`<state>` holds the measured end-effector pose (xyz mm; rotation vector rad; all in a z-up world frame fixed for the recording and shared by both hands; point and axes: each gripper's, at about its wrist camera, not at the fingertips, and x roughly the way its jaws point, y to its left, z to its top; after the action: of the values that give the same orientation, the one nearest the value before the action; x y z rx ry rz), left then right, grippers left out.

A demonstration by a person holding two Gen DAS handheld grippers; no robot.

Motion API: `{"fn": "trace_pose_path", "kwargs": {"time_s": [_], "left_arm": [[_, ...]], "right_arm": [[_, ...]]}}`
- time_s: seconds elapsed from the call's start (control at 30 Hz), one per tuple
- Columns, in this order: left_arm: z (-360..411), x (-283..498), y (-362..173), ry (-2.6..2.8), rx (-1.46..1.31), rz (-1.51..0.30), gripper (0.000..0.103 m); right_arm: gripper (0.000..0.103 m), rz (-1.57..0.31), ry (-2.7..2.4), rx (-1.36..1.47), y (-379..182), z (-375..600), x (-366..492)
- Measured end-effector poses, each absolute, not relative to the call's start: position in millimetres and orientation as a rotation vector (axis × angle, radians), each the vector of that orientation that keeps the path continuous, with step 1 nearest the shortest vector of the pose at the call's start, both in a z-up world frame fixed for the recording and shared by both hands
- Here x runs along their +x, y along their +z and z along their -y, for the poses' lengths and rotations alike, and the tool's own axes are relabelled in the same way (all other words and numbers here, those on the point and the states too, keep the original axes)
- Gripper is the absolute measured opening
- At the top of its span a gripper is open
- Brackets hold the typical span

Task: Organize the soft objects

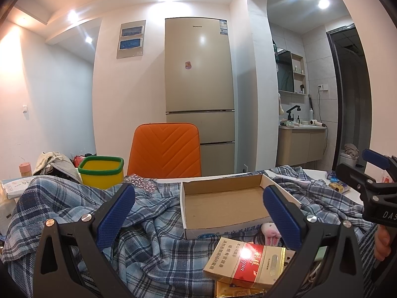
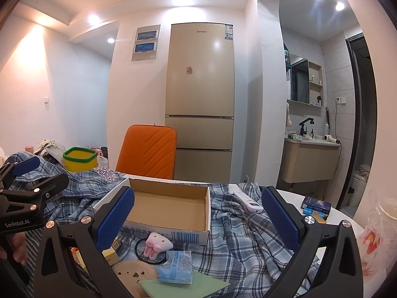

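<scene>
Your left gripper [image 1: 198, 213] is wide open and holds nothing; your right gripper [image 2: 198, 213], at its 3 o'clock, is wide open too

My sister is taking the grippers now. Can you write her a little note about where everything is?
Left gripper: open, holding nothing.
Right gripper: open, holding nothing.
The cardboard box sits on the plaid cloth, nothing inside.
The pink plush toy lies just in front of the box, the blue tissue pack nearer still.
Done: nothing packed yet.
Left: probably put the soft things in the box.
</scene>
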<state>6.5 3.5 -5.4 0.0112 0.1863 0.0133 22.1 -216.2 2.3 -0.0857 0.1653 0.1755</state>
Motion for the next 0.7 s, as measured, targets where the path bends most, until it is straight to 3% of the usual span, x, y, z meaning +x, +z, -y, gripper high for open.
{"fn": "trace_pose_path", "kwargs": {"time_s": [0.7], "left_arm": [[-5,7,-3,-0.025,0.007,-0.197,0.103]], "right_arm": [[0.103,-0.203,0.156,-0.109,0,211,27]]}}
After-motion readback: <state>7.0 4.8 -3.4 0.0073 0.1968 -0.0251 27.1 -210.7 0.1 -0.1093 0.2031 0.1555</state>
